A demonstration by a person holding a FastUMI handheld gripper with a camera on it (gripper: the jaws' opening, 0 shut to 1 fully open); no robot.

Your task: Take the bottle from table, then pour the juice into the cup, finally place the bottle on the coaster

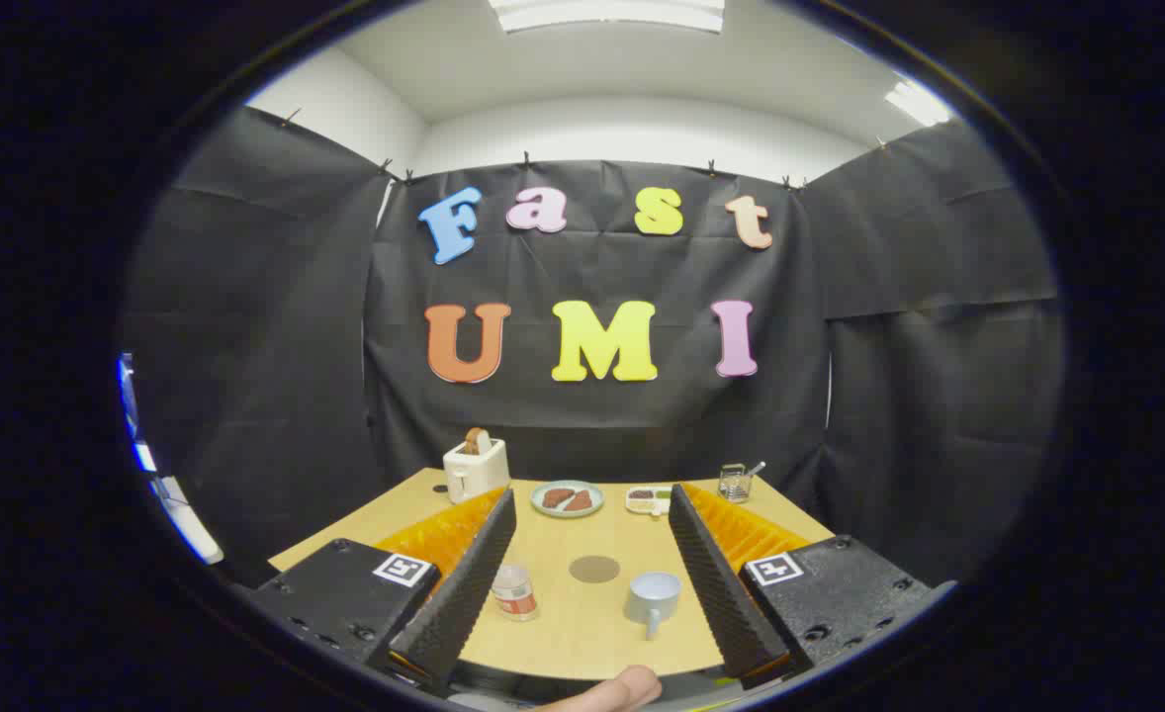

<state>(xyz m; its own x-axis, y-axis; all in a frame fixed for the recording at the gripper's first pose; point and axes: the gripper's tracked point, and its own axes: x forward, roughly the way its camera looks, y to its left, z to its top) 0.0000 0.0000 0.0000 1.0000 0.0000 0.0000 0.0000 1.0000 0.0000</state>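
A small clear bottle (514, 591) with a red label stands on the wooden table (582, 633), close to the inner side of my left finger. A pale blue cup (653, 597) with its handle toward me stands nearer my right finger. Just beyond and between the two lies a round brown coaster (594, 569). My gripper (590, 509) is open, raised above the table's near edge, and nothing is between its fingers; bottle, cup and coaster all lie in the gap ahead of them.
At the table's far side stand a white toaster (476, 468) with toast, a plate (567, 498) of food, a small white tray (648, 500) and a glass container (735, 482) with a utensil. A fingertip (617, 689) shows below the fingers.
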